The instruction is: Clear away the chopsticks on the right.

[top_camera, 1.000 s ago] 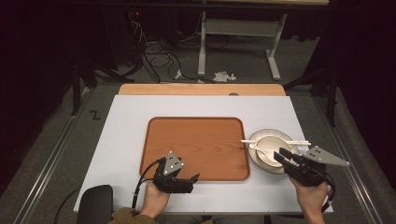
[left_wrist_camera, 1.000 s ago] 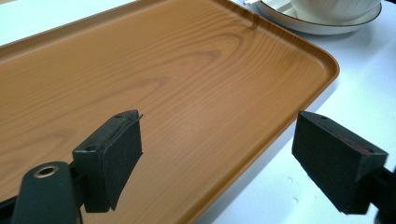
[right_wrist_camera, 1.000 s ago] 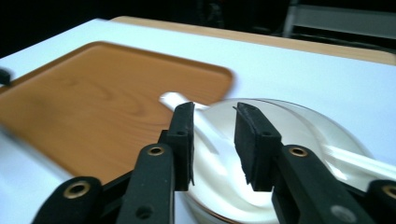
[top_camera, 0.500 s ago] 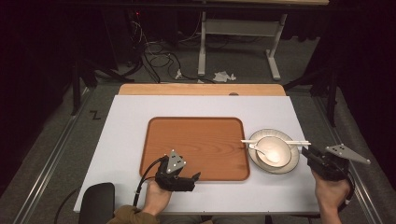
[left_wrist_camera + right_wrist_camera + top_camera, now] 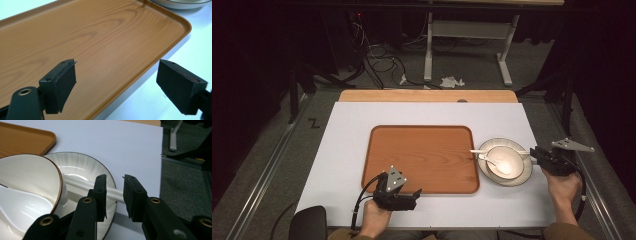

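Currently: right tool [image 5: 536, 154] at frame right, jaws narrowly apart around chopstick [image 5: 82, 184]; left tool [image 5: 414, 196] lower left, released.

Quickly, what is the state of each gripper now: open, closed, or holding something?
Left gripper: open, holding nothing, jaws wide over the near edge of the tray.
Right gripper: partly open, jaws either side of a white chopstick, not clamped.

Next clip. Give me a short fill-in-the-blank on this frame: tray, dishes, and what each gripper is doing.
1. The wooden tray carries ____ objects.
2. The spoon lies in the ____, which sits on the plate.
3. The right gripper has its jaws on either side of a white ____ lying across the plate.
4. The left gripper has its jaws ____, at the tray's near edge.

Missing words: no; bowl; stick; open
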Tool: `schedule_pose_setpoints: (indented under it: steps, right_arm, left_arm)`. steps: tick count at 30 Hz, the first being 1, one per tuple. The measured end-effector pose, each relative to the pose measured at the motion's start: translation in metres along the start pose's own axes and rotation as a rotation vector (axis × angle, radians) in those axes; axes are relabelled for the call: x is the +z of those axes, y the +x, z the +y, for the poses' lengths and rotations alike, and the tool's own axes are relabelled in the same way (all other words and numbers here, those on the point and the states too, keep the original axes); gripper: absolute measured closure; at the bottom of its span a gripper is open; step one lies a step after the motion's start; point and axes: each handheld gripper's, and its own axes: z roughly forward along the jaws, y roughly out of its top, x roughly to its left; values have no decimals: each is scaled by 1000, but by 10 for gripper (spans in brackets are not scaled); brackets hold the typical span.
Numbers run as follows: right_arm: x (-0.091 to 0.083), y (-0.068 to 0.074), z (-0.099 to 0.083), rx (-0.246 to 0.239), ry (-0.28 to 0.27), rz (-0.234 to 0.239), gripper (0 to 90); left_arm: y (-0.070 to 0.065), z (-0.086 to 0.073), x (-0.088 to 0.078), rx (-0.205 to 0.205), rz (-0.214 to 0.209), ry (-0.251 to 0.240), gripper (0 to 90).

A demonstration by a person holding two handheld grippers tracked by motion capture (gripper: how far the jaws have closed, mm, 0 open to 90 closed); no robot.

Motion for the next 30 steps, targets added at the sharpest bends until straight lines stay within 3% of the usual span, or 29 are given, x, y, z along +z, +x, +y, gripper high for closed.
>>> schedule_pose_setpoints:
  steps: [2, 3, 13, 23, 30]
  right_arm:
    - [3, 1, 2, -7, 8, 9, 732]
    - [8, 2, 5, -39, 31, 14, 730]
    - [26, -2, 13, -71, 91, 45, 719]
    - [37, -3, 15, -83, 138, 83, 686]
    - [38, -7, 16, -76, 144, 111, 674]
  left_arm:
    - [-1, -2, -1, 2, 4, 2, 163]
    - [-1, -2, -2, 2, 6, 2, 163]
    - [-6, -9, -4, -22, -20, 28, 163]
    - [-6, -11, -4, -19, -9, 35, 163]
    - [-6, -11, -4, -38, -33, 34, 163]
